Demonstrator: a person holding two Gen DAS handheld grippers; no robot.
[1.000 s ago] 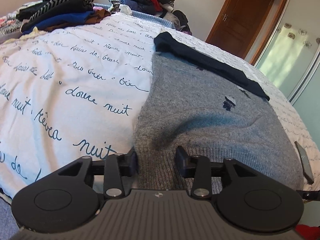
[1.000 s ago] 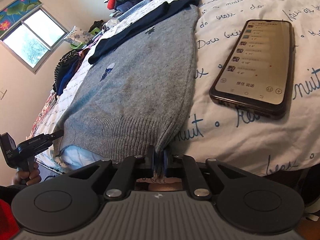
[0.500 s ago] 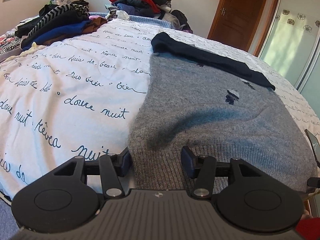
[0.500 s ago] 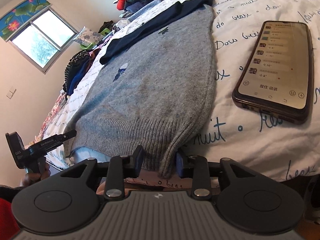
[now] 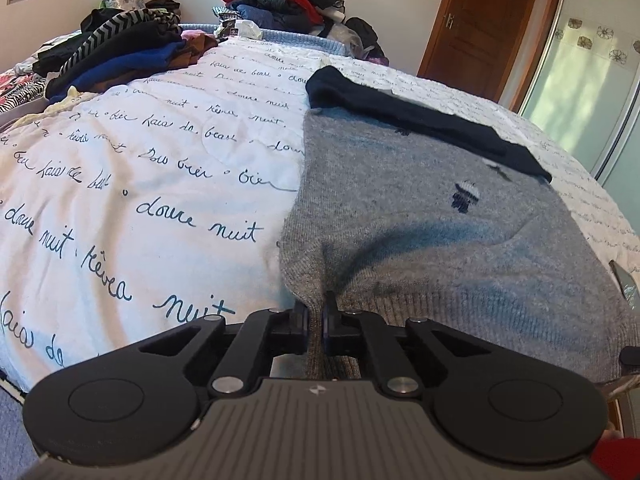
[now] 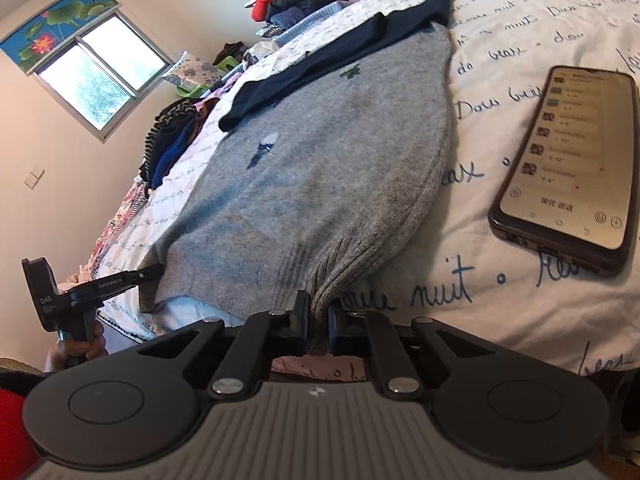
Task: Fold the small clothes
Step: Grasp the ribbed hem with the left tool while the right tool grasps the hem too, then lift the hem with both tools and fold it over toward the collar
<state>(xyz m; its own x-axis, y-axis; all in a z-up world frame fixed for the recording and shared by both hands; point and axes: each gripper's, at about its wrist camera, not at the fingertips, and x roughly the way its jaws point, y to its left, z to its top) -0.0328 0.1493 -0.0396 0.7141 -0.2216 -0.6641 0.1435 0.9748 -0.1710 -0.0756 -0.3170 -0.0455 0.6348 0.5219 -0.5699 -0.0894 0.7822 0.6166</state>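
The left gripper (image 5: 315,316) is clamped on the hem of the grey sweater (image 5: 420,216), pinching its near left corner. The right gripper (image 6: 318,316) is likewise closed on the hem's right corner. The sweater lies flat on the quilt (image 5: 140,168), stretching away ahead of both grippers. A phone (image 6: 572,160) rests on the quilt ahead and right of the right gripper, clear of the sweater.
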